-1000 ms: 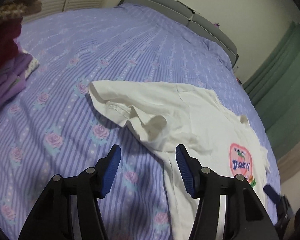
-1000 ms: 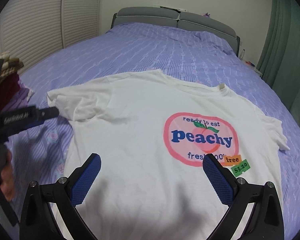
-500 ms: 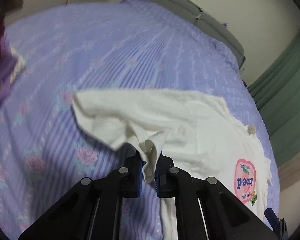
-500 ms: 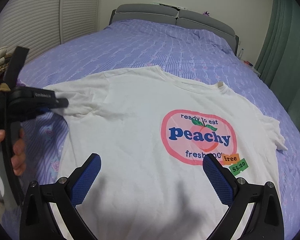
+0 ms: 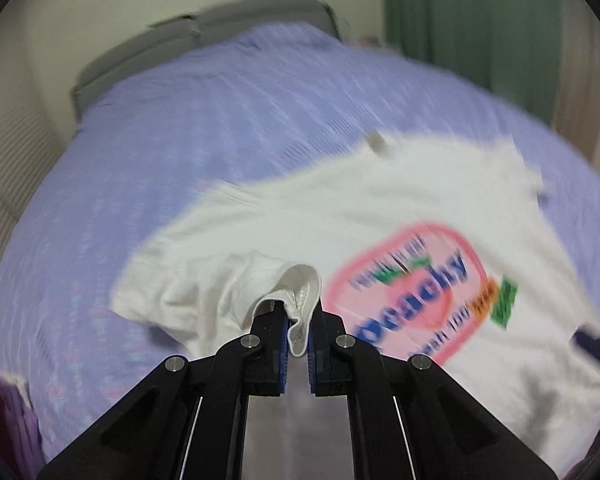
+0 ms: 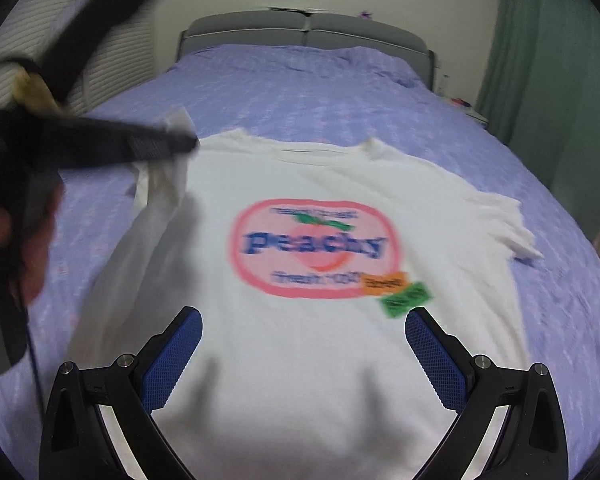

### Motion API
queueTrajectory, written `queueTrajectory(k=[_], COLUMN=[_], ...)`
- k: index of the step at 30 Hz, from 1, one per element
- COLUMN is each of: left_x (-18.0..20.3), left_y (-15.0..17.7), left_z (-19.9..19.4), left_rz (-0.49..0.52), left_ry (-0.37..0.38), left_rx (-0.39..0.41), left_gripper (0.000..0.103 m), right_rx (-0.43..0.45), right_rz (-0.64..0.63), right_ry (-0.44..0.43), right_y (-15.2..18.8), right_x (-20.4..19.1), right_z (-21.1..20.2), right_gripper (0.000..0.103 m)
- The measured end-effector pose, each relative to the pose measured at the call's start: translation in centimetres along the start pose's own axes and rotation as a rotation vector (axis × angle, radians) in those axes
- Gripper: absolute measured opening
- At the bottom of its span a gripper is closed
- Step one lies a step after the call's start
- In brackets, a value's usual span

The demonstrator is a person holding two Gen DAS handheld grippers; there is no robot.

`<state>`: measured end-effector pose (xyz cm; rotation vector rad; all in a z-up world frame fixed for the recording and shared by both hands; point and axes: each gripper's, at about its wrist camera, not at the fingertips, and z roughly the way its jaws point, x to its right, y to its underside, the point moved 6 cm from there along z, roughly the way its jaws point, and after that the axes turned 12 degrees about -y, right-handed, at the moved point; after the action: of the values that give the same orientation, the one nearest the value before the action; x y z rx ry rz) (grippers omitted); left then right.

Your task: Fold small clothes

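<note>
White cotton T-shirt with a pink "peachy" print [image 6: 324, 312] lies face up on the lilac striped bedspread [image 6: 300, 80]; at nine o'clock the left gripper [image 5: 298, 330] pinches its bunched sleeve [image 5: 292, 292], lifted; at six o'clock the right gripper [image 6: 304, 354] hovers wide open, empty.

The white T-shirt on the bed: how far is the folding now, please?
Barely begun. Done: the white T-shirt lies spread, print up, on the purple bedspread. In hand: the left gripper is shut on one sleeve, lifted over the shirt. The right gripper hovers open. Left: the other sleeve and body folds.
</note>
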<state>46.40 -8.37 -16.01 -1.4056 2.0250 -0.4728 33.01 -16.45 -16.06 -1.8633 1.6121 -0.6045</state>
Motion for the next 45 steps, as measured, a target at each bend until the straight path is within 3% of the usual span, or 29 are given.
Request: queueTrajectory(k=[2, 3, 6, 7, 11, 17, 20, 26, 29, 32, 35, 38, 39, 44, 45], left_x=[1.9, 2.4, 1.9, 1.2, -2.4, -7.2, -8.4, -10.5, -11.1, -11.1, -10.7, -9.1, -8.4, -5.4, -5.2], left_y=[0.7, 1.1, 1.4, 1.4, 2.5, 8.1, 10.9, 12.6, 12.9, 13.5, 14.4, 15.1, 15.2, 14.8, 14.4], left_z=[0.7, 0.6, -0.9, -1.6, -4.8, -7.2, -6.9, -4.3, -3.8, -3.7, -4.2, -4.9, -5.1, -5.0, -4.7], left_rz=[0.035, 0.037, -0.019, -0.048, -0.11, -0.131, -0.19, -0.293, -0.317, -0.305, -0.326, -0.303, -0.284, -0.202, -0.199], left_ry=[0.0, 0.004, 0.021, 0.009, 0.003, -0.038, -0.011, -0.106, -0.109, -0.102, -0.041, 0.013, 0.025, 0.034, 0.03], left_rx=[-0.024, -0.026, 0.004, 0.03, 0.091, 0.129, 0.105, 0.02, -0.003, 0.005, 0.023, 0.056, 0.068, 0.114, 0.118], left_gripper=[0.012, 0.019, 0.063, 0.069, 0.07, 0.07, 0.07, 0.07, 0.07, 0.07, 0.07, 0.07, 0.07, 0.07, 0.07], right_rx=[-0.002, -0.002, 0.008, 0.013, 0.028, 0.052, 0.078, 0.04, -0.03, -0.104, -0.16, -0.209, -0.228, -0.206, -0.181], right_rz=[0.011, 0.014, 0.016, 0.017, 0.025, -0.057, -0.127, -0.212, -0.246, -0.338, -0.399, -0.443, -0.461, -0.485, -0.471], right_ry=[0.022, 0.034, 0.068, 0.071, 0.072, -0.007, -0.114, -0.319, -0.389, -0.405, -0.394, -0.371, -0.349, -0.303, -0.295], right_y=[0.1, 0.2, 0.3, 0.3, 0.1, -2.2, -4.7, -7.5, -7.8, -7.6, -7.5, -7.3, -7.1, -7.9, -8.6], right_x=[1.4, 2.2, 3.9, 4.2, 4.9, 2.8, 0.6, -4.4, -7.2, -10.1, -12.1, -12.8, -12.9, -11.9, -11.2], right_z=[-0.3, -0.5, -1.3, -1.5, -2.0, -1.1, 0.0, 3.5, 5.8, 8.6, 11.0, 12.9, 13.5, 13.1, 12.5], right_gripper=[0.103, 0.103, 0.103, 0.103, 0.103, 0.103, 0.103, 0.1, 0.087, 0.073, 0.067, 0.054, 0.044, 0.014, 0.013])
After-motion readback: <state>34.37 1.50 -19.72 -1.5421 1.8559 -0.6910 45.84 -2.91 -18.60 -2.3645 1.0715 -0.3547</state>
